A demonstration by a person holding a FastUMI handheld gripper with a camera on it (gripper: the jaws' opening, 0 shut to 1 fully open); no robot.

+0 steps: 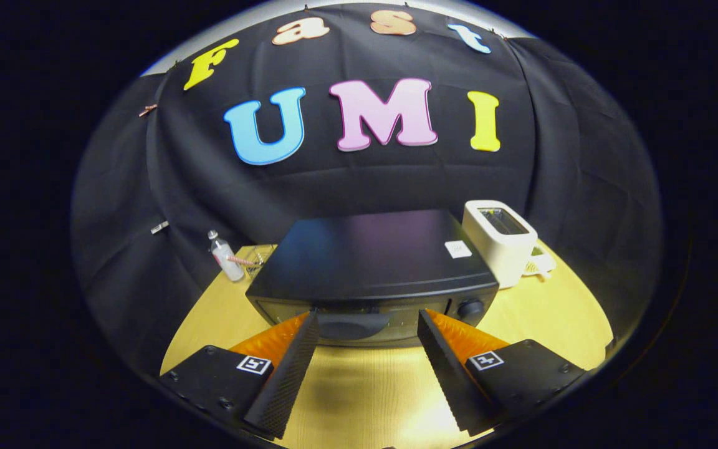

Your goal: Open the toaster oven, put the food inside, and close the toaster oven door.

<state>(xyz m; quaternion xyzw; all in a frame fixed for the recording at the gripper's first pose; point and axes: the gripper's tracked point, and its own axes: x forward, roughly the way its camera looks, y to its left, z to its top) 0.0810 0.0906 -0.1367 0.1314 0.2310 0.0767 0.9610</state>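
While tongs (368,321) gape, toaster oven (371,271), toaster (500,240)

Bare table (365,393) lies between the spread claw (368,318) fingers; the toaster oven (374,274) blocks ahead.

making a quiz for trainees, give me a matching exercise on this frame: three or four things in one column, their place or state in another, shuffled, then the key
1 toaster oven
2 white toaster
3 bottle
4 gripper

a open, fingers apart before the oven door
b beside the oven, on the knob's side
c door shut, just ahead of the fingers
d beside the oven, on the side away from the knob

Pairs: 1-c, 2-b, 3-d, 4-a
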